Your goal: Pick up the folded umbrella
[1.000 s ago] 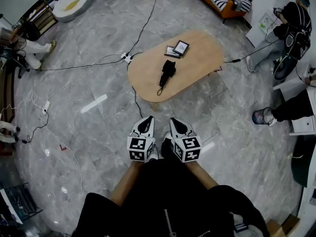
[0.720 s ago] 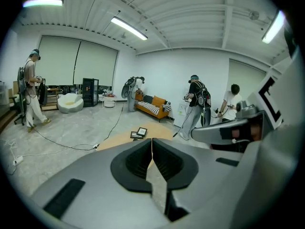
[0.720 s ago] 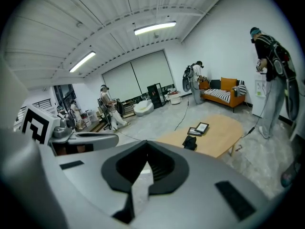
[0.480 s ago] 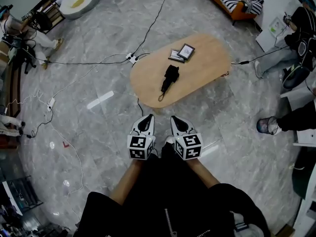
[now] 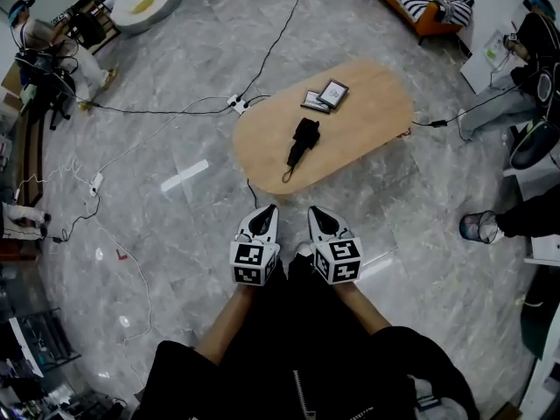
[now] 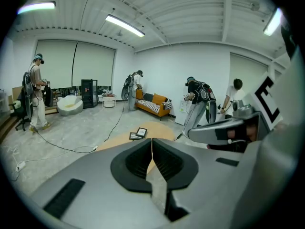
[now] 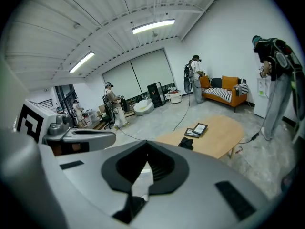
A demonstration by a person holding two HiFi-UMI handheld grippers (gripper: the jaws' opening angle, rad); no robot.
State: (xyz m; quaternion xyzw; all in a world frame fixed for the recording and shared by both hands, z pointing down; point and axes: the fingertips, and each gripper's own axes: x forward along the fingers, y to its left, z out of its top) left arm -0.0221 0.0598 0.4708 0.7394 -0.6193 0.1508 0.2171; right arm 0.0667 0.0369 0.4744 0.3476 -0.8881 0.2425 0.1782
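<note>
The left gripper [image 5: 264, 210] is clenched shut on nothing: in its own view the 2 black pads meet along a thin line, with only floor and table showing past them. The right gripper [image 5: 317, 211] is likewise closed and empty, its pads touching at the tip. Both are held side by side, just apart, in front of the person's dark clothing, over the grey marble floor [image 5: 175, 77] and short of the near edge of the table [image 5: 372, 125]. Each points toward that table, and each marker cube faces up.

The table is an oval wooden one. The folded umbrella [image 5: 303, 138] lies flat on it, black and roughly in the middle of its left half, with its length running from the centre toward the near edge. A thin strap loop trails from its nearer end and stops close to that edge. Neither gripper touches the umbrella; both are well apart from it.

Beyond the umbrella, by the far edge, lie what look like 2 small framed pictures [image 5: 325, 94], overlapping at a corner. A white power strip [image 5: 236, 105] sits on the floor just off the table's far left end, with black cables running from it.
</note>
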